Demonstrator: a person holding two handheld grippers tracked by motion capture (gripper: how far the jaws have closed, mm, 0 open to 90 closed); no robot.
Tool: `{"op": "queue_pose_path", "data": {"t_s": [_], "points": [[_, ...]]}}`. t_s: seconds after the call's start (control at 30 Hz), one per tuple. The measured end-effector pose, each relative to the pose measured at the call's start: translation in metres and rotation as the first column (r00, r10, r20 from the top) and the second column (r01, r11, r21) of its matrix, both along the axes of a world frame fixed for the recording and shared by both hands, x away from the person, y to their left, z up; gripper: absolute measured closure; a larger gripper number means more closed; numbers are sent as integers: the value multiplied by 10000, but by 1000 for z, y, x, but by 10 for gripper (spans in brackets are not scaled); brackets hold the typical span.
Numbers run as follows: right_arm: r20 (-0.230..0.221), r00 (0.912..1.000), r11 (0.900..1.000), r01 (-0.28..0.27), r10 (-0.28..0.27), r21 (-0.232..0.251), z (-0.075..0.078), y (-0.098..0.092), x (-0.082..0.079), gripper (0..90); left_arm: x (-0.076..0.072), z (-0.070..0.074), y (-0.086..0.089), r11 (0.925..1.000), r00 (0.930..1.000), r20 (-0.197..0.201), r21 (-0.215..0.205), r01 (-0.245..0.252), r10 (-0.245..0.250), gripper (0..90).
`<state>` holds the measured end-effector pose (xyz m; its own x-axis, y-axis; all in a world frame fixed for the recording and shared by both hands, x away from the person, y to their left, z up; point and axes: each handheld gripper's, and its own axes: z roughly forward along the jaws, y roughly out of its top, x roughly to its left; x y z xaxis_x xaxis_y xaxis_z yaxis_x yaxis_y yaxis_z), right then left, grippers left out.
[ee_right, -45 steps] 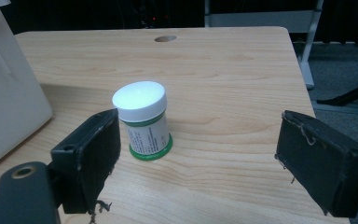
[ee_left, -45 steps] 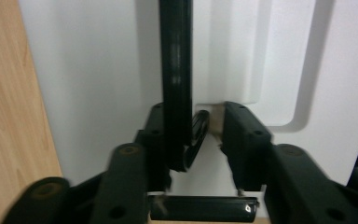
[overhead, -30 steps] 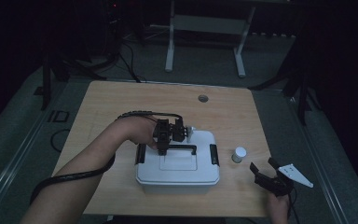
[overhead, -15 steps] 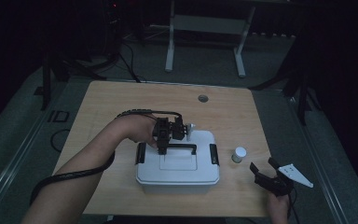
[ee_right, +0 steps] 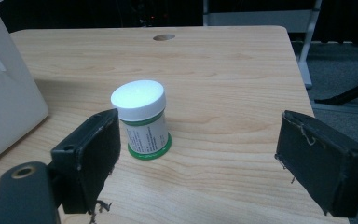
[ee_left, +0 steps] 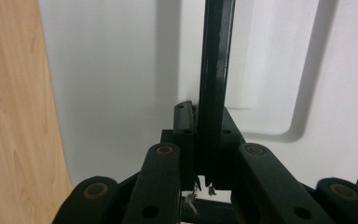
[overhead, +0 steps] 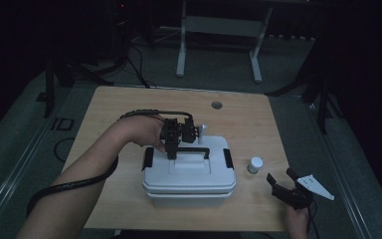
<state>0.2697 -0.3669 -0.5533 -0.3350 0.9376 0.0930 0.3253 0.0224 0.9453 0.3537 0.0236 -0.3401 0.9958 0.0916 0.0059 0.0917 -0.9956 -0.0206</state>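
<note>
A white plastic case (overhead: 189,174) with black side latches stands at the middle of the wooden table. My left gripper (overhead: 171,152) points down onto its lid and is shut on the left part of the black carry handle (overhead: 195,149). In the left gripper view the handle bar (ee_left: 216,60) runs up from between my jaws (ee_left: 204,116), over the white lid (ee_left: 112,70). My right gripper (overhead: 283,183) is open near the table's front right corner. A small white-capped bottle with a green base (ee_right: 142,119) stands just beyond its left jaw (ee_right: 205,154), untouched.
The bottle (overhead: 254,164) sits on the table (overhead: 109,114) just right of the case, whose side (ee_right: 4,93) shows at the left of the right gripper view. A round cable hole (overhead: 217,105) lies at the table's far edge. Desk legs stand on the floor behind.
</note>
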Motion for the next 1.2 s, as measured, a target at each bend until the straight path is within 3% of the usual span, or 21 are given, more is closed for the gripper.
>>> {"op": "queue_pose_path", "data": {"t_s": [0.17,0.7,0.97,1.2], "points": [[-2,10000,10000,11,-11,-14,0,0,0,133,1,15,9,9997,9995,248,-163,-183,187,836],[-26,10000,10000,29,-29,-57,0,0,0,133,8,36,52,9930,9923,500,-376,-1119,1137,836],[-17,10000,10000,19,-20,-79,0,1,0,133,8,45,83,9832,9818,665,-530,-1748,1781,836],[-15,10000,10000,23,-23,-70,0,1,0,133,9,47,112,9685,9675,662,-667,-2398,2441,836]]}}
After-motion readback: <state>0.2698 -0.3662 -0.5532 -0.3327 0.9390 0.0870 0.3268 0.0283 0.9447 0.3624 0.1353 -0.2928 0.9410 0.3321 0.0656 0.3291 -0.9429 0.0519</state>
